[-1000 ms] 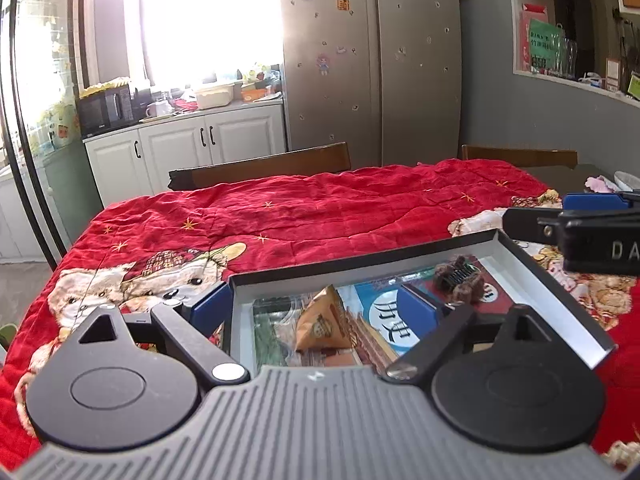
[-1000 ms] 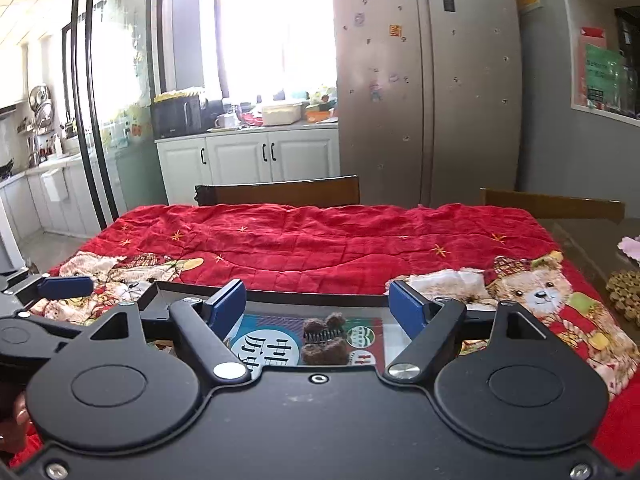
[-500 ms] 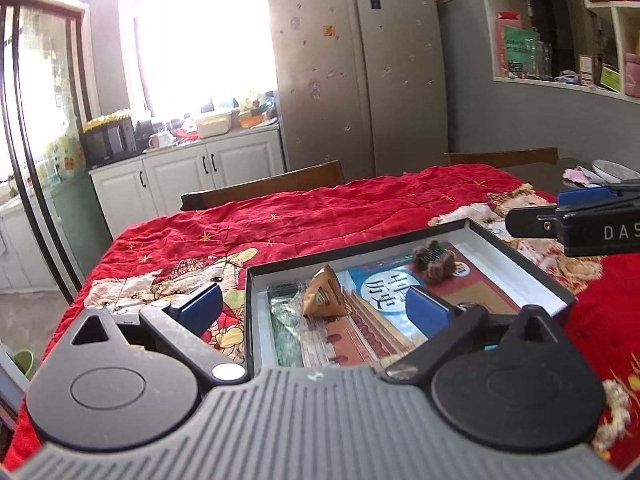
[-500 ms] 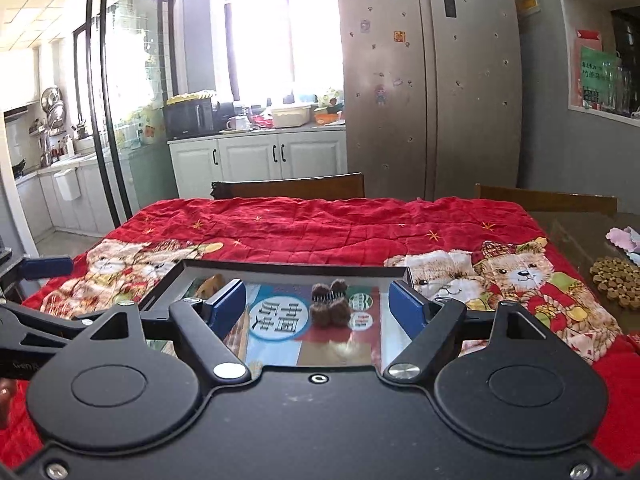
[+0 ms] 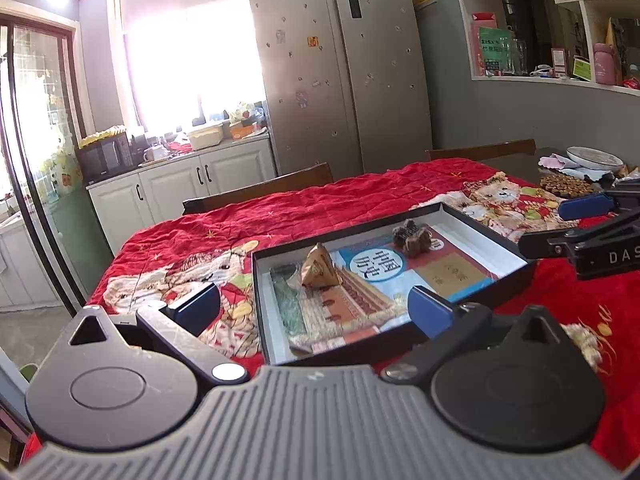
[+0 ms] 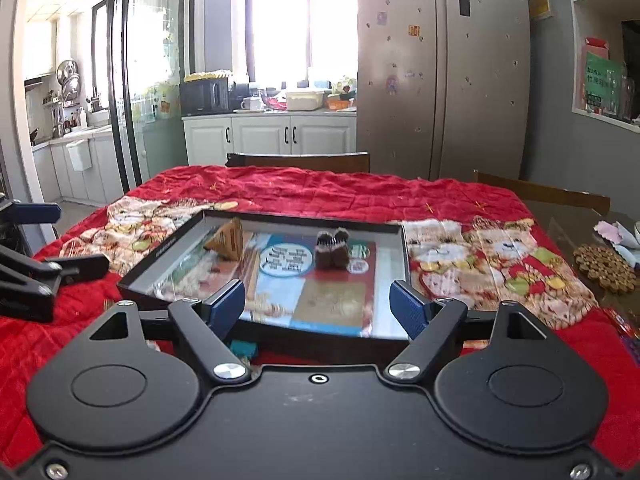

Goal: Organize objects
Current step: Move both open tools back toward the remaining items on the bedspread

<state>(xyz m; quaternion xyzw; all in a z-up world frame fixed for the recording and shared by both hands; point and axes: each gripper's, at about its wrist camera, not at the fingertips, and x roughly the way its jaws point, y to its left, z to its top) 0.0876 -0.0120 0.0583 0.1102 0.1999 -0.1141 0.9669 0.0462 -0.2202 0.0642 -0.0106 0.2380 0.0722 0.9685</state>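
Backing both claws off box [image 5: 472, 236]: your left claw [image 5: 316, 306] just spread wide, right claw [image 6: 318, 310] open, both empty; book, pyramid packet [image 5: 320, 268], fuzzy clip [image 6: 331, 249] inside, box resting on surface.

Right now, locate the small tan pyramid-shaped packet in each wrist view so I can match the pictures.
Left wrist view: the tan pyramid-shaped packet stands centre frame, in the black shallow box, toward its left end.
Right wrist view: the packet stands left of centre, by the box's far-left corner.
Shared landmark: brown fuzzy hair clip.
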